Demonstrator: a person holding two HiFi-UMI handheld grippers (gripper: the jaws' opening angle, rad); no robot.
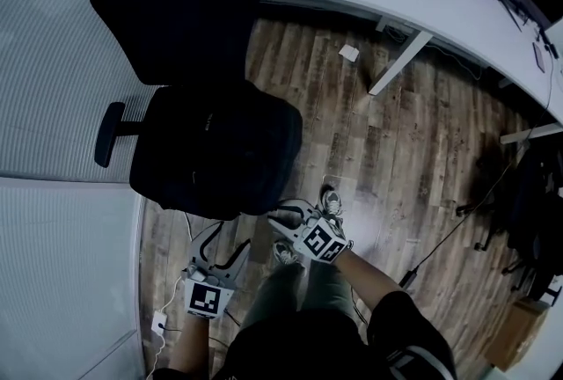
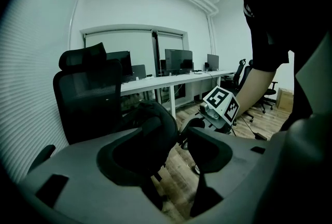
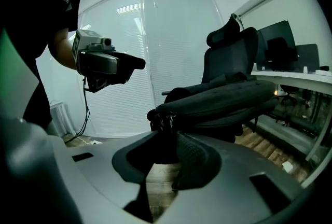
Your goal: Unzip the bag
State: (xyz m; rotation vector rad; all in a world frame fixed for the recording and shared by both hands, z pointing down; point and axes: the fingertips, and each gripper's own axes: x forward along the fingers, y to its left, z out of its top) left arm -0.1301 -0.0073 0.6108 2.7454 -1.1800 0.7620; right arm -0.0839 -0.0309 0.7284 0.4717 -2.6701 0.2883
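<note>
Black fabric bag (image 1: 220, 149) lies on a black office chair (image 1: 176, 9). The right tongs (image 1: 283, 218), partly apart, line up on its zipper pull (image 3: 165, 120), while the left tongs (image 1: 220, 253) gape empty. Next, probably, pinch that pull.

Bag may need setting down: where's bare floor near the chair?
Bare wood floor lies right of the bag, up to the desk leg. Crowded: cable and chair bases at far right; white plug beside the left gripper.

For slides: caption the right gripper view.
Open right gripper faces the zipper end of a black fabric bag on a black chair.
</note>
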